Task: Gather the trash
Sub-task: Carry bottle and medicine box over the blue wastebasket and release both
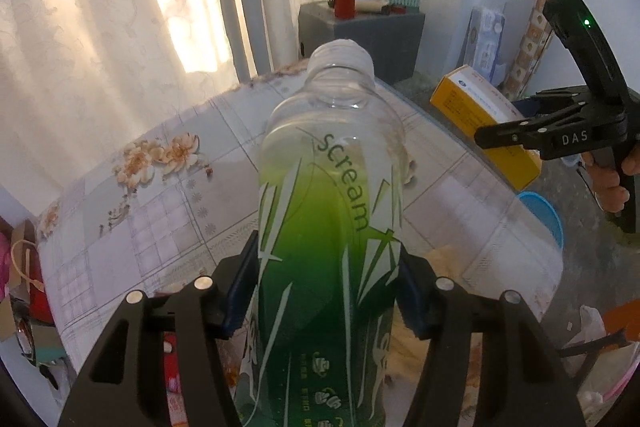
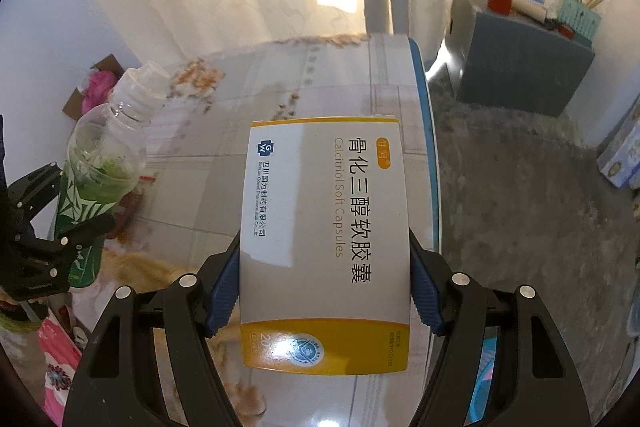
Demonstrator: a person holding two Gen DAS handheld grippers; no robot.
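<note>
The counter (image 1: 152, 211), covered with a flowered, tiled-pattern cloth, fills the middle of both views, with pale curtains behind it and a grey cabinet (image 2: 524, 67) far to the right.

The plastic bottle (image 1: 328, 227) is the larger of the 2 pieces of trash. It is held above the counter in the left tool (image 1: 326, 279), whose blue pads are clamped on the green-labelled lower body; the neck points away, toward the far side. It looks empty, so it is probably light, and its thin wall is likely to dent and slip under a hard squeeze. The labelled middle, where it is gripped, seems a sound place to hold it.

The medicine box (image 2: 324, 243), white with yellow bands, is held to the right of the bottle, near the counter's right edge. The right tool (image 2: 324, 293) is clamped across its 2 long sides. Being cardboard, it is probably light and fairly stiff, yet it would crush if pinched too firmly; the edges take pressure better than the flat faces.
</note>
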